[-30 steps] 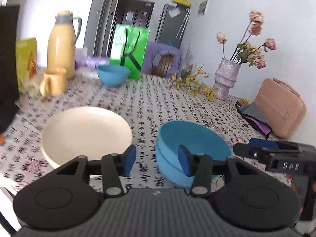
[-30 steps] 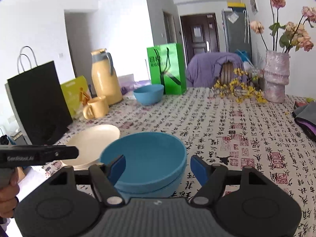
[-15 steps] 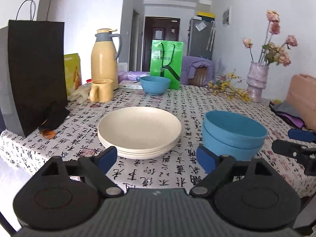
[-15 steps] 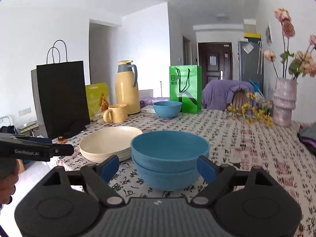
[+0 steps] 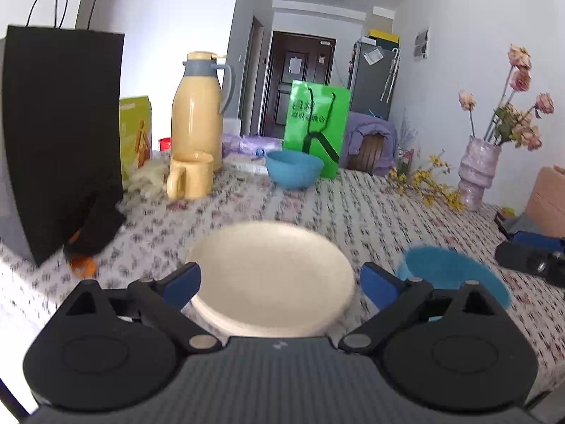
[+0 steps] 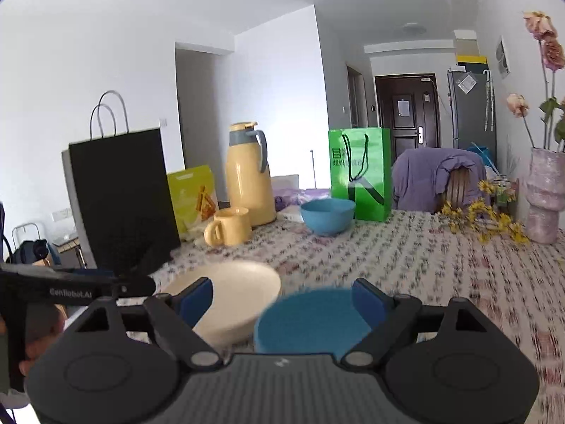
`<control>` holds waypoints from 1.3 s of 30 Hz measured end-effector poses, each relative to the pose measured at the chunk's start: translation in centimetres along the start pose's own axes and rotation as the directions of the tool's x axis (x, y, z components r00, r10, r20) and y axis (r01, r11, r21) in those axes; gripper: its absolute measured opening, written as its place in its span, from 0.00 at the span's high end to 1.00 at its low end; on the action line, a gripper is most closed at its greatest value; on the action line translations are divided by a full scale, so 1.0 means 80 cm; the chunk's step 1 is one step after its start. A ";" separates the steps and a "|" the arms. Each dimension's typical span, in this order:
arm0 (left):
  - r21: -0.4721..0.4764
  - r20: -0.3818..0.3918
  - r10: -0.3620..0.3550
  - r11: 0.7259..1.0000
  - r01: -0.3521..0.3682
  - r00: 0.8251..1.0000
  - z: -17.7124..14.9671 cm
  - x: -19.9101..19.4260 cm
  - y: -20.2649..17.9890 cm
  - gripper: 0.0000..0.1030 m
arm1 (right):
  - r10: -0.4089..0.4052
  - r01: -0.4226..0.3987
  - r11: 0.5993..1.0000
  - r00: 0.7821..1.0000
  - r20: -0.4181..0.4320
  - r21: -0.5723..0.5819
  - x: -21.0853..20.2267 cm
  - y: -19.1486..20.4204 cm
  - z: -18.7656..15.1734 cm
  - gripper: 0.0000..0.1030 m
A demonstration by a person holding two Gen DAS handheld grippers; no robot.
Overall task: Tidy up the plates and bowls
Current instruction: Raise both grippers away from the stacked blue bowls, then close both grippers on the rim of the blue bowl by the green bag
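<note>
1. Plates (image 5: 272,275), cream and stacked, sit near the table's near edge, left of the stacked blue bowls (image 6: 310,318); a third blue bowl (image 6: 327,216) stands well apart toward the far edge, in front of the green bag (image 6: 360,173).
2. Judged by look, the plates are stiff, smooth and light for their size, likely melamine or glazed ware: slippery at the rim and prone to chipping if dropped. A safe hold would be across the rim of the whole stack, pads on opposite sides, low enough to catch the bottom plate.
3. The bowls seem equally rigid, with a deeper wall; pinching one wall at the rim, or spanning the nested pair, should serve. The upper bowl could lift free of the lower.
4. Left gripper (image 5: 280,282): its jaws are opening and stand wide on either side of the plate stack, which lies between them, with no pad pressing on it.
5. Right gripper (image 6: 282,302): fingers wide, the blue stack partly between them, untouched.
6. The left view shows the right gripper's tip at the table's right side and a tan case (image 5: 547,198) near the right edge; the right view lacks both.
7. The right view alone shows the person's hand (image 6: 35,339) on the left gripper's handle, and both stacks side by side on the printed tablecloth (image 6: 441,268).
</note>
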State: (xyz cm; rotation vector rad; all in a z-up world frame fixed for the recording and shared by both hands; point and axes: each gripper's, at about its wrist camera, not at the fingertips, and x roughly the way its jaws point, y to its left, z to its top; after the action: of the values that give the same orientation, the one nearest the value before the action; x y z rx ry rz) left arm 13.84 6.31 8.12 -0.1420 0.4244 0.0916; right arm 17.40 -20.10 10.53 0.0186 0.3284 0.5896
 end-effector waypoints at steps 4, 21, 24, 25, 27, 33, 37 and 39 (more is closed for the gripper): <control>-0.041 -0.038 -0.002 0.999 0.000 0.999 0.053 0.043 0.019 0.04 | 0.019 -0.018 0.999 0.999 -0.026 0.052 0.037 -0.022 0.060 0.17; -0.234 -0.184 -0.027 0.972 -0.017 0.983 0.278 0.316 0.079 0.04 | 0.124 -0.010 0.913 0.959 -0.255 0.409 0.344 -0.173 0.269 0.16; -0.224 -0.216 -0.045 0.974 -0.004 0.975 0.298 0.383 0.074 0.04 | 0.088 0.043 0.911 0.951 -0.296 0.411 0.420 -0.196 0.273 0.16; -0.214 -0.221 -0.046 0.977 -0.002 0.974 0.300 0.404 0.070 0.04 | 0.069 0.066 0.912 0.948 -0.311 0.404 0.444 -0.201 0.269 0.17; -0.185 -0.243 -0.051 0.983 0.006 0.969 0.297 0.447 0.062 0.06 | 0.047 0.102 0.913 0.936 -0.350 0.395 0.488 -0.213 0.257 0.20; -0.235 -0.296 -0.032 0.971 -0.040 0.955 0.266 0.550 0.061 0.39 | 0.041 0.179 0.893 0.881 -0.471 0.413 0.604 -0.248 0.194 0.44; -0.247 -0.328 -0.041 0.968 -0.044 0.944 0.255 0.592 0.061 0.53 | 0.043 0.188 0.888 0.875 -0.483 0.419 0.640 -0.262 0.169 0.58; -0.247 -0.346 -0.038 0.968 -0.052 0.938 0.252 0.604 0.061 0.59 | 0.052 0.181 0.886 0.875 -0.481 0.427 0.651 -0.267 0.161 0.68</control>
State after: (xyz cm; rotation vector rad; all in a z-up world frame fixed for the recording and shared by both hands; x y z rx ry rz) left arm 65.29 17.11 5.63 -0.4127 0.7682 0.1284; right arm 73.65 -8.28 4.81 0.3250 0.9536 0.4277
